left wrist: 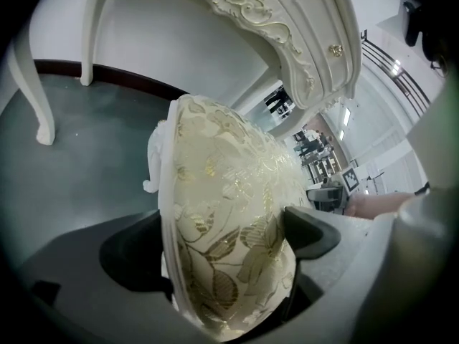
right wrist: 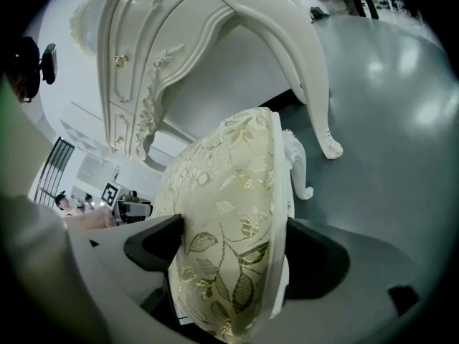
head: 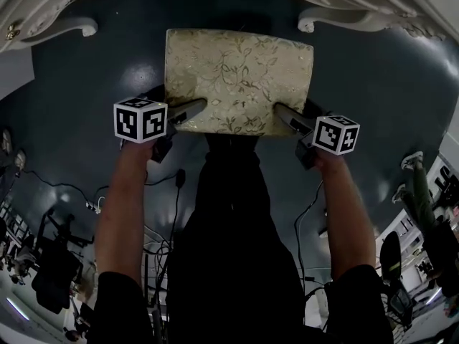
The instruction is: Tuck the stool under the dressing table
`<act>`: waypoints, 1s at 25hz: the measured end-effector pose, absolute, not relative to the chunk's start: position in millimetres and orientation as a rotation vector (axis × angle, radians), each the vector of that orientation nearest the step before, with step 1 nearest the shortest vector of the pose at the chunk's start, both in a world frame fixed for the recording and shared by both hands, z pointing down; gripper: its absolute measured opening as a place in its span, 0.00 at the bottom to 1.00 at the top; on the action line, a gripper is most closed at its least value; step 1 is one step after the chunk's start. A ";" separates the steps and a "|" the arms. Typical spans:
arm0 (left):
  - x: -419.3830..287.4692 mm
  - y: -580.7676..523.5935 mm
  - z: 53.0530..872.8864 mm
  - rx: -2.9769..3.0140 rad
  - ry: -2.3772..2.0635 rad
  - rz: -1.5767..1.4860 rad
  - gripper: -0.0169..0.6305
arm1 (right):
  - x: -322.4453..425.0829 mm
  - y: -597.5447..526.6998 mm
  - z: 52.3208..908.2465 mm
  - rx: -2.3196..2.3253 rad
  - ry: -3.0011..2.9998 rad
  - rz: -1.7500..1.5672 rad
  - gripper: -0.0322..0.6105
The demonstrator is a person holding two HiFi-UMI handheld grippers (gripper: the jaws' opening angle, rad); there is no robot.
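My left gripper point(head: 195, 107) is clamped on the stool point(head: 240, 77). Its jaws are pressed onto the padded seat's near edge, one on the leaf-patterned fabric and one underneath, at about 7 o'clock on the seat. My right gripper point(head: 285, 113) bites the same edge the same way at about 5 o'clock, so I hold the stool with both, the seat straight ahead of me at 12 o'clock. From the head view the whole seat top is in sight, on the dark floor point(head: 380, 84) in front of the table point(head: 50, 6), not under it. The table's carved white edge runs along 12 o'clock. Two of its curled feet stand at about 10 o'clock point(head: 84, 27) and 1 o'clock point(head: 310, 21) from the seat, close to the far corners but apart from them.
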State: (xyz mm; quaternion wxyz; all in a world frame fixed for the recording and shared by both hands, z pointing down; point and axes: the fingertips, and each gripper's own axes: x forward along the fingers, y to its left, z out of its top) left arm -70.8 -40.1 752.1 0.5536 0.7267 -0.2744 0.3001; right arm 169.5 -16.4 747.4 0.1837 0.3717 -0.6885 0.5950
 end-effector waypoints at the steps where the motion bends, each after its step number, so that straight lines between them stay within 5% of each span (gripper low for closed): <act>1: -71.0 -41.8 749.9 1.721 -0.653 0.702 0.81 | 169.2 -17.1 745.8 1.055 -1.944 1.684 0.70; 25: -72.3 -113.9 730.3 1.813 -0.756 0.612 0.82 | 169.7 -101.5 728.7 1.113 -2.128 1.565 0.70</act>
